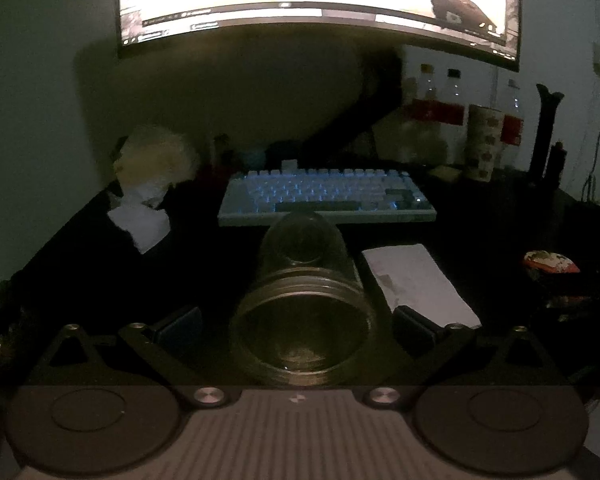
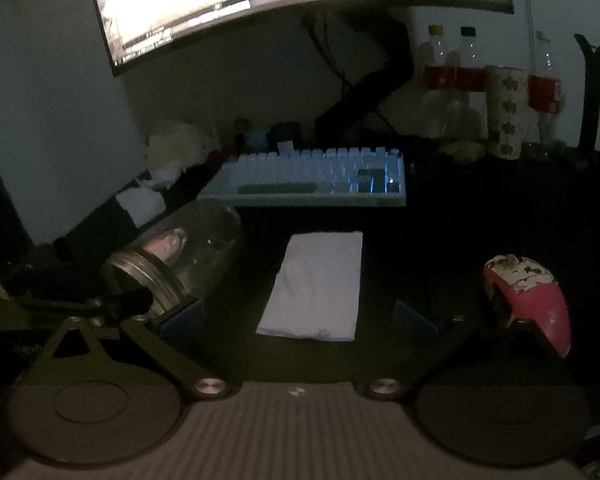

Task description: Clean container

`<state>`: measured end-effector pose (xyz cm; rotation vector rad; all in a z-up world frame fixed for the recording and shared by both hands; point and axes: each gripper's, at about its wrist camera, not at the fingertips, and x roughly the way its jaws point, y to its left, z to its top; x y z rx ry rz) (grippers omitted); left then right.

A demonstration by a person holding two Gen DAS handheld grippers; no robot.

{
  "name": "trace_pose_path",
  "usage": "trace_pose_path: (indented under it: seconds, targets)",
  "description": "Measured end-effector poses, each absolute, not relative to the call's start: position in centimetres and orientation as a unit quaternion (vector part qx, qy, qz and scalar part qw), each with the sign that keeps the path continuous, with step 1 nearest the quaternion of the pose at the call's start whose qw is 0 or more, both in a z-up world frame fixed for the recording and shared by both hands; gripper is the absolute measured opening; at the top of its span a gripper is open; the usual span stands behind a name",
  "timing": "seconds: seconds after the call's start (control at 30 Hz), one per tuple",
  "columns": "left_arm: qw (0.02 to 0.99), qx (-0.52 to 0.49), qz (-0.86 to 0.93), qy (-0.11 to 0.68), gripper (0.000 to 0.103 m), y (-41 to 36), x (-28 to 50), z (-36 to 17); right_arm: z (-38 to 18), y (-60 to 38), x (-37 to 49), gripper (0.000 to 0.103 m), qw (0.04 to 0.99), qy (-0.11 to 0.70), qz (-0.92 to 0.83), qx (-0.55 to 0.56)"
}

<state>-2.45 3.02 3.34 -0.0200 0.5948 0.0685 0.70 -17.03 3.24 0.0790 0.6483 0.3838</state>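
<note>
Both tools share one build. The left tongs have a grey ribbed housing at the bottom of the view, with a small pale mark at its top centre. Relative to that housing, a dark round disc with a raised inner circle sits on each side, and two silver screws lie along its upper edge. Black triangular linkage arms with small bolts run forward to dark, blue-tinted finger pads. The right tongs show the same housing, discs, screws and blue pads.

White cloth, pink mouse
</note>
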Motion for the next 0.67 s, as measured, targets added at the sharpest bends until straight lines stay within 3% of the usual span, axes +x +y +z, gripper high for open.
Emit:
trace_pose_path:
  seconds: [0.67]
  targets:
    - [0.947,-0.006,0.042,0.318,0.103,2.7,-1.8,2.5,1.4,-16.5,2.0,0.103,0.919,0.354,0.169,0.022]
